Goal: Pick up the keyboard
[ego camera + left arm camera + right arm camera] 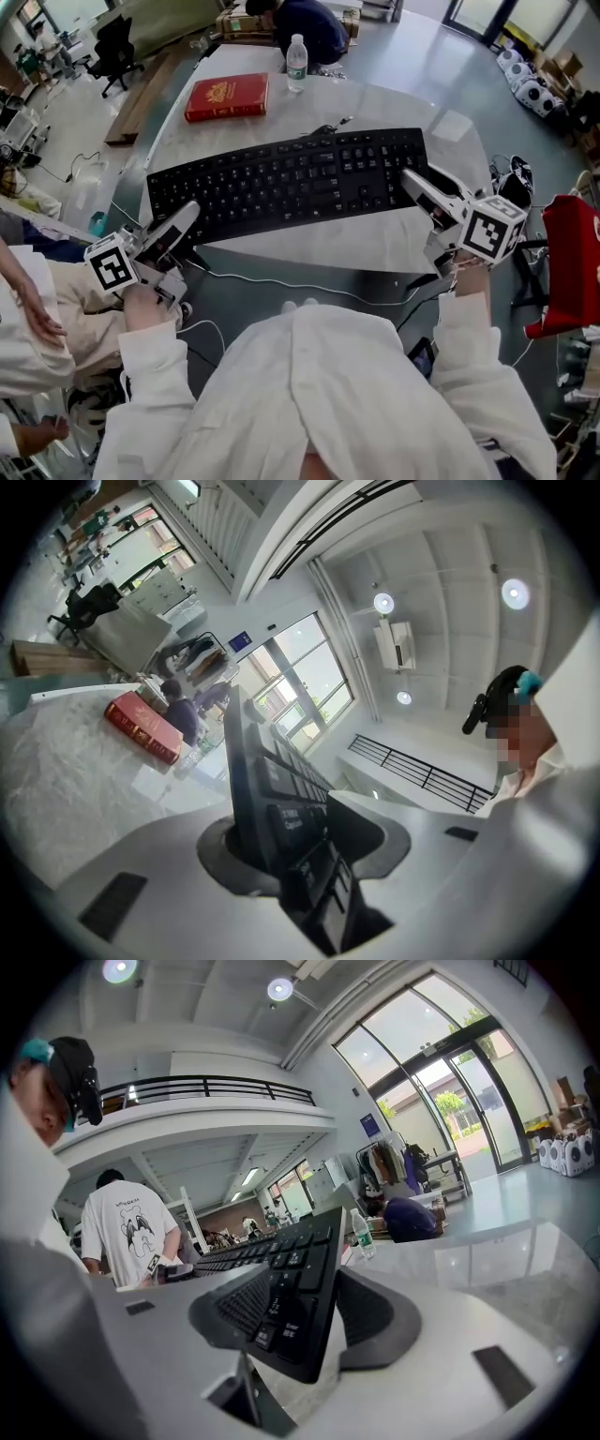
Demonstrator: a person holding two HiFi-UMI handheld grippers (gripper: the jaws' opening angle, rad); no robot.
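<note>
From the head view, the black keyboard (291, 183) lies lengthwise across a pale round tabletop (375, 103), with the left gripper (183, 220) at its near-left corner and the right gripper (417, 183) at its right end. Only the two gripper views show the grip itself. In the left gripper view the keyboard runs edge-on between the jaws, which are closed on it. In the right gripper view one pad lies over the corner keys and the other under the base, so this gripper is clamped on the keyboard too. No view shows whether the keyboard is clear of the tabletop. The head view alone shows a red book (228, 97) beyond the keyboard and, just right of it, a clear water bottle (296, 64) standing upright; how full it is cannot be told. A person in a dark top (305, 23) bends over at the tabletop's far edge. Only the right gripper view shows a person in a white T-shirt (127, 1227) standing behind.
</note>
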